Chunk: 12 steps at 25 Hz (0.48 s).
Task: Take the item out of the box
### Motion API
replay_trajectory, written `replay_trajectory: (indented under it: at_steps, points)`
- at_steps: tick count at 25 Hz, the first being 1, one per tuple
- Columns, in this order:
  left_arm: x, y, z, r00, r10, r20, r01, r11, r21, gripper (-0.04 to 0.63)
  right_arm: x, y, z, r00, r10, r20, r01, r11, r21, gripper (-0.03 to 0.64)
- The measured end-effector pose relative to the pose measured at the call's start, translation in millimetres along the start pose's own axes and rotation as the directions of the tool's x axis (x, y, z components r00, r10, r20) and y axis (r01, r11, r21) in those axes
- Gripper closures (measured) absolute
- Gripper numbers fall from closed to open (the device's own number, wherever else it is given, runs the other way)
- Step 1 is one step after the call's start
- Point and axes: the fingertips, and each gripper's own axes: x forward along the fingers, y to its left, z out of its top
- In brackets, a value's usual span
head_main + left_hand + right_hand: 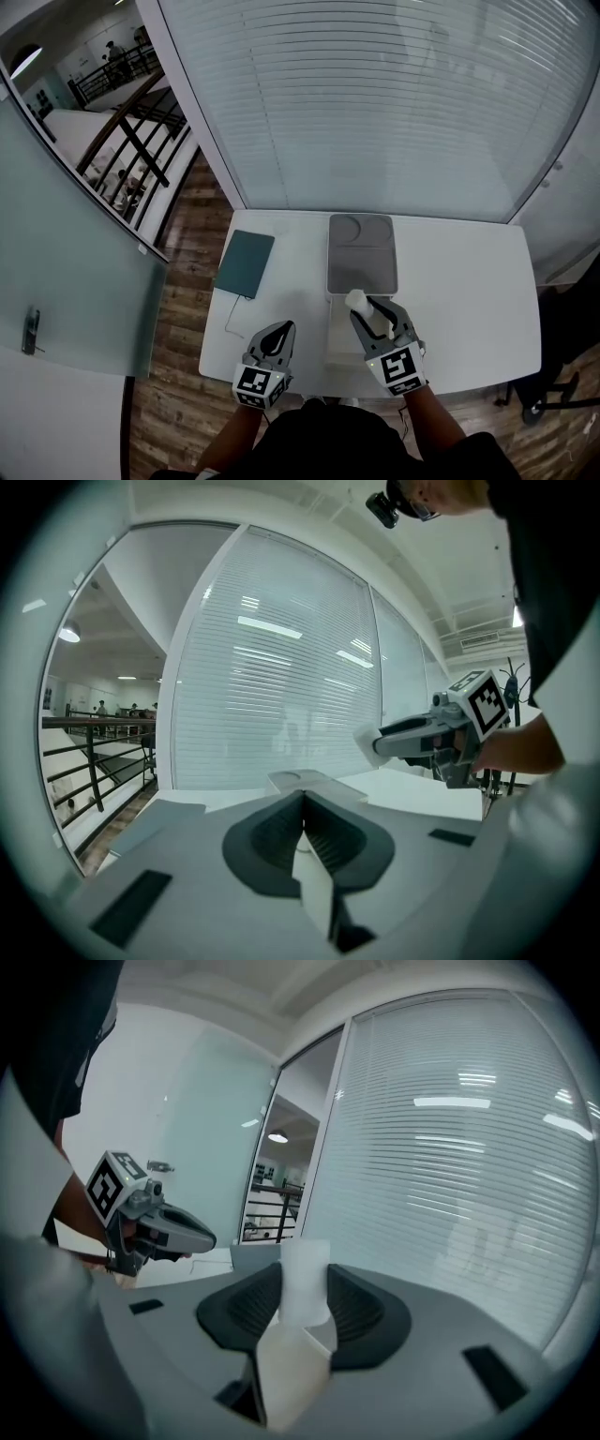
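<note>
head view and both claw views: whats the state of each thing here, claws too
left claw: shut, nothing in it
right claw: closed on the white item
white item: gripped, held up over the box
box: open, lid laid back
teal pad: closed, lying flat on the table
window blinds: lowered

Holds a gripper in each hand at the bottom centre of the head view, with left forearm (232, 433) and right forearm (439, 417) rising from the lower edge. Points both toward the top of the frame. Shows left gripper (279, 334) jaws pressed together, empty. Clamps a white item (360, 302) in right gripper (367, 315), slightly higher in frame.
</note>
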Motion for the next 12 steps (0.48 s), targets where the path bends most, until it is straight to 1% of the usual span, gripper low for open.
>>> replay_trajectory:
  at_steps: [4, 8, 10, 12]
  points:
    - [3.8, -7.8, 7.1, 1.000, -0.008, 0.015, 0.008, 1.000, 0.001, 0.584, -17.1, -12.6, 11.0, 0.995, -0.068, 0.069, 0.062, 0.995, 0.082, 0.456]
    - [7.4, -11.8, 12.0, 1.000, -0.009, 0.025, 0.009, 1.000, 0.002, 0.583, -28.7, -24.9, 5.5, 0.984, -0.114, 0.138, 0.086, 0.977, 0.197, 0.456]
    - [9.2, -13.7, 13.2, 1.000, -0.010, 0.026, 0.010, 1.000, 0.000, 0.584, -36.1, -34.5, 6.2, 0.976, -0.148, 0.161, 0.104, 0.961, 0.255, 0.456]
    - [11.0, -16.1, 15.6, 0.999, -0.013, 0.029, 0.013, 1.000, 0.000, 0.584, -43.9, -45.0, 6.4, 0.967, -0.188, 0.173, 0.123, 0.937, 0.328, 0.456]
